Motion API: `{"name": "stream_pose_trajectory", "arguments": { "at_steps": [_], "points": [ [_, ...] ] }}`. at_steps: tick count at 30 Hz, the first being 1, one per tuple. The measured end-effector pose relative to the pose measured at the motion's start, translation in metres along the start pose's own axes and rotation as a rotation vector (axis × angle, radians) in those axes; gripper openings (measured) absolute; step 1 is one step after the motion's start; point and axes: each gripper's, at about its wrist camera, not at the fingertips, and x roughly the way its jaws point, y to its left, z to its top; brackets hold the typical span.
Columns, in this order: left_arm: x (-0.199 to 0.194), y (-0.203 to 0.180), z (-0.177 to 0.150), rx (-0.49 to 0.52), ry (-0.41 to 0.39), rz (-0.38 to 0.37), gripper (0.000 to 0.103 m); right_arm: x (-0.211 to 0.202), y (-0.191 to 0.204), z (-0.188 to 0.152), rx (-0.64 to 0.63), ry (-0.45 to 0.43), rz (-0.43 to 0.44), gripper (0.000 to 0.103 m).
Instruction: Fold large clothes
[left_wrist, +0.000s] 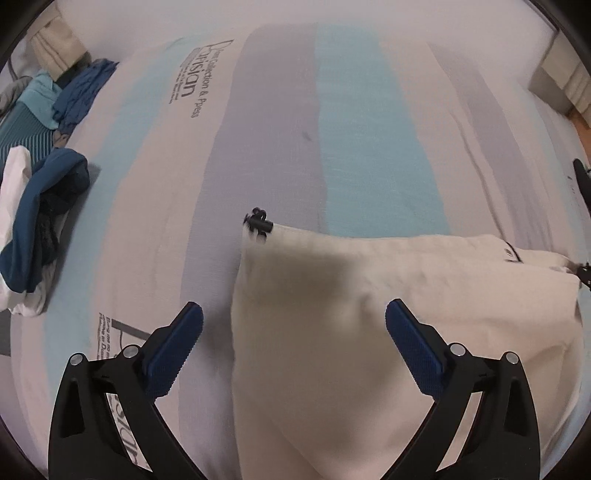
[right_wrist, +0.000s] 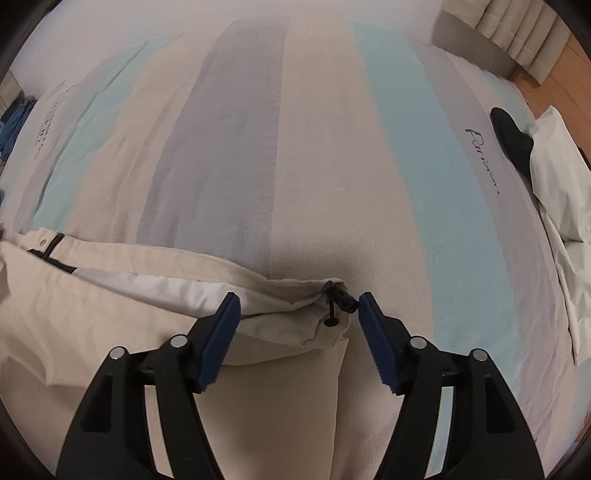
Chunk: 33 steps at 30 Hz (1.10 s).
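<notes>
A cream garment (left_wrist: 369, 332) lies folded on the striped bedspread (left_wrist: 351, 129). A black cord toggle (left_wrist: 258, 221) sticks out at its far left corner. My left gripper (left_wrist: 294, 306) hangs above the garment's left edge, open wide, with nothing pressed between its blue pads (left_wrist: 173, 354). In the right wrist view the same cream garment (right_wrist: 110, 314) shows its white lining (right_wrist: 155, 288) and another black toggle (right_wrist: 341, 299) at the right corner. Over that corner my right gripper (right_wrist: 298, 297) stands open; the cloth lies below its pads, not pinched.
A heap of blue and white clothes (left_wrist: 40, 206) sits at the bed's left edge, with more blue cloth (left_wrist: 85, 88) behind it. On the right lie a white garment (right_wrist: 554, 177) and a dark item (right_wrist: 513, 136). Wooden floor (right_wrist: 554, 74) lies beyond the bed.
</notes>
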Motion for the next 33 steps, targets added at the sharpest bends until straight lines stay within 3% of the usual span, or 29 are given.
{"name": "stream_pose_trajectory", "arguments": {
  "at_steps": [3, 11, 21, 28, 33],
  "points": [
    [-0.012, -0.015, -0.003, 0.018, 0.017, -0.035, 0.097, -0.005, -0.005, -0.002, 0.006, -0.006, 0.018, 0.070],
    [-0.037, -0.083, -0.023, 0.082, 0.051, -0.111, 0.097, -0.026, -0.006, -0.013, -0.014, -0.026, 0.070, 0.092],
    [-0.040, -0.157, -0.067, 0.104, 0.090, -0.136, 0.097, -0.040, -0.009, -0.056, -0.046, 0.005, 0.120, 0.093],
    [-0.007, -0.176, -0.085, 0.120, 0.134, -0.081, 0.098, -0.030, -0.031, -0.089, -0.036, 0.077, 0.120, 0.093],
    [0.014, -0.180, -0.088, 0.117, 0.171, -0.066, 0.098, -0.018, -0.052, -0.098, 0.010, 0.133, 0.204, 0.093]
  ]
}}
